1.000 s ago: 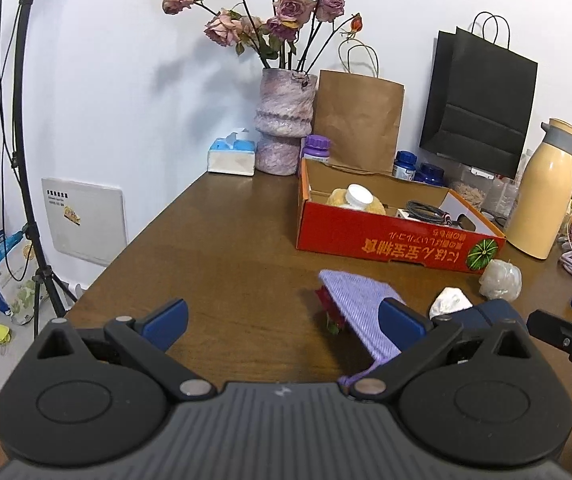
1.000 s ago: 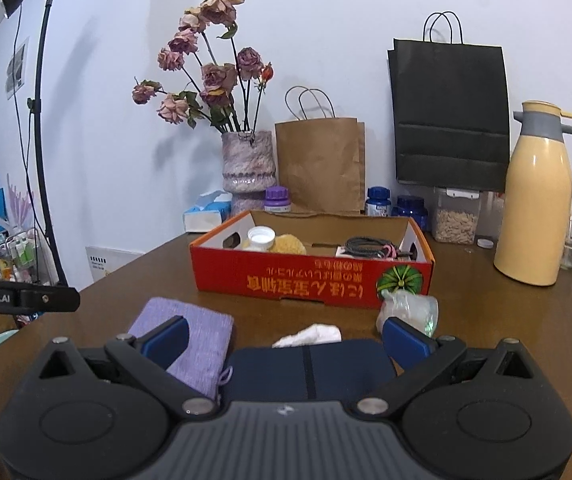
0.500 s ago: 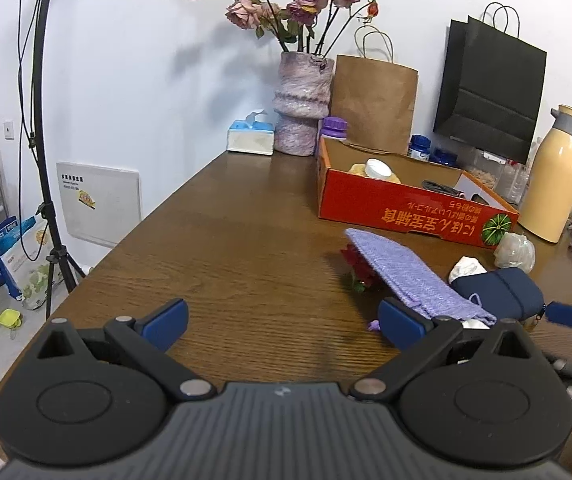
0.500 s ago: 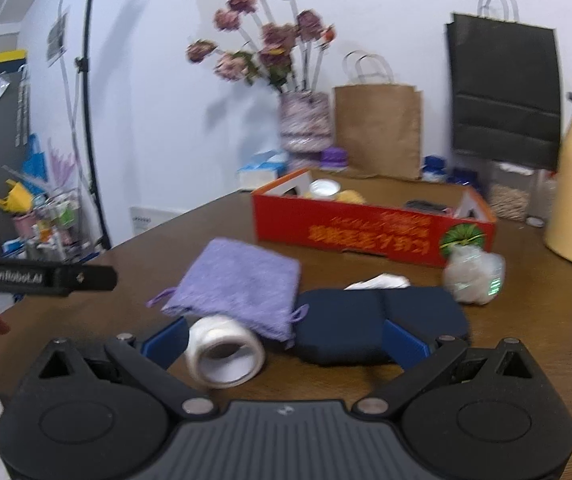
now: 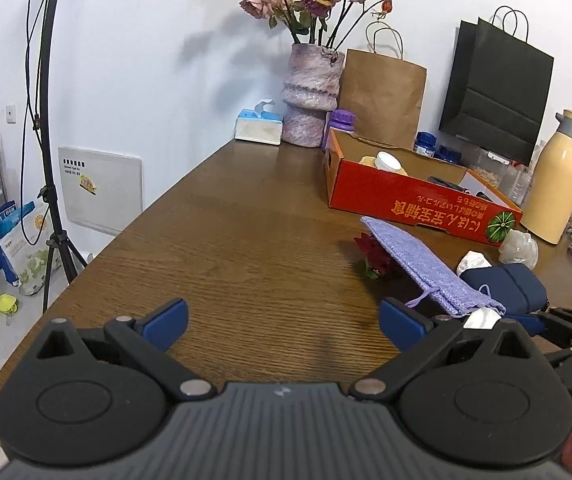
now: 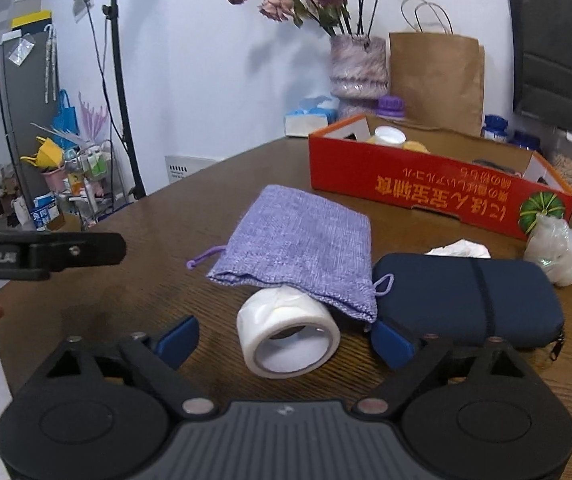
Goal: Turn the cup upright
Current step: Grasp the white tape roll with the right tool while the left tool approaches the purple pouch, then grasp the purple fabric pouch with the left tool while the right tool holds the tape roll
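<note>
Right claw (image 6: 284, 340) is closing its blue-padded jaws around the cup (image 6: 288, 332), pads not yet touching. That white, smooth, cylindrical cup lies on its side on the grained wooden tabletop (image 6: 166, 248), mouth toward the camera, base tucked under a woven lilac pouch (image 6: 297, 248). Beside it sits a navy fabric case (image 6: 469, 292). Left claw (image 5: 282, 322) hangs released over bare wood.

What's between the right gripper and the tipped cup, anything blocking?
Nothing blocks it. The white cup lies on its side, mouth toward the camera, between the closing fingers of the right gripper, untouched. The purple pouch drapes over its far end only.
</note>
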The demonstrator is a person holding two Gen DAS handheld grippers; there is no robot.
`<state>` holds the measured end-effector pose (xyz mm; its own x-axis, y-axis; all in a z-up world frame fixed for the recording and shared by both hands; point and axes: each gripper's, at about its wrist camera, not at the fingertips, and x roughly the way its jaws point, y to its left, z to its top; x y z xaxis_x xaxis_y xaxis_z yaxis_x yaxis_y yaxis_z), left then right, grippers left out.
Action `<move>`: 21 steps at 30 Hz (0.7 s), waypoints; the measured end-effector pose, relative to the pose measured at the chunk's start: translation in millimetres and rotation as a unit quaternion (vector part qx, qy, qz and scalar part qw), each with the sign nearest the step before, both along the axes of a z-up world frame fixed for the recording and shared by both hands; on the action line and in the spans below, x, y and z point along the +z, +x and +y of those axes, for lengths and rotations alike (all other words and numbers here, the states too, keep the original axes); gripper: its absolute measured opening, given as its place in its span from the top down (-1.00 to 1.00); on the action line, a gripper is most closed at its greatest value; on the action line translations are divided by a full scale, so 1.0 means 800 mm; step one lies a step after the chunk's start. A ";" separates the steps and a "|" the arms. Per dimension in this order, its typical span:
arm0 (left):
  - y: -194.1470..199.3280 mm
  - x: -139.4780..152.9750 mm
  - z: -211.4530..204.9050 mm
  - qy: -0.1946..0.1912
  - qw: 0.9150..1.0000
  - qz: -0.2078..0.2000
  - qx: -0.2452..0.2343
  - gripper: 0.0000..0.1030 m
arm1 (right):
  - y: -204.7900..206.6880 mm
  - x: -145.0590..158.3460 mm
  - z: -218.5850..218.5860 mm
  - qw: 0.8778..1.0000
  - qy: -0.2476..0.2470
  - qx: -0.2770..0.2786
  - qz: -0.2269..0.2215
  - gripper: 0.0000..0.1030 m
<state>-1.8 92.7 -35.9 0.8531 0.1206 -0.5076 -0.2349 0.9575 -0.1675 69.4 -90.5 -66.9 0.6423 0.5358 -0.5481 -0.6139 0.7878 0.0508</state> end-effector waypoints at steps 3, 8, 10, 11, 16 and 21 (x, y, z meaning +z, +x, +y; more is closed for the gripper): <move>-0.001 -0.002 0.001 -0.003 1.000 0.001 -0.001 -1.00 | 0.008 -0.004 0.002 1.000 0.006 -0.009 0.013 -0.33; 0.000 -0.002 0.000 -0.004 1.000 0.003 0.001 -1.00 | 0.008 -0.005 -0.003 1.000 0.015 -0.009 0.015 -0.02; 0.000 -0.002 0.000 -0.004 1.000 0.003 0.001 -1.00 | 0.004 -0.003 -0.004 1.000 0.015 -0.007 0.009 -0.02; 0.000 -0.002 0.000 -0.004 1.000 0.002 0.001 -1.00 | 0.001 -0.002 -0.005 1.000 0.015 -0.005 0.007 -0.02; -0.003 0.000 -0.004 -0.001 1.000 0.001 0.002 -1.00 | -0.011 0.001 -0.015 1.000 0.020 0.004 0.003 -0.02; -0.006 0.004 -0.010 0.000 1.000 0.000 0.000 -1.00 | -0.023 0.003 -0.033 1.000 0.027 0.002 0.001 -0.02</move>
<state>-6.4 84.7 -32.6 0.8531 0.1213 -0.5074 -0.2353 0.9575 -0.1667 51.0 -116.7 -64.7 0.6384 0.5682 -0.5192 -0.6175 0.7808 0.0953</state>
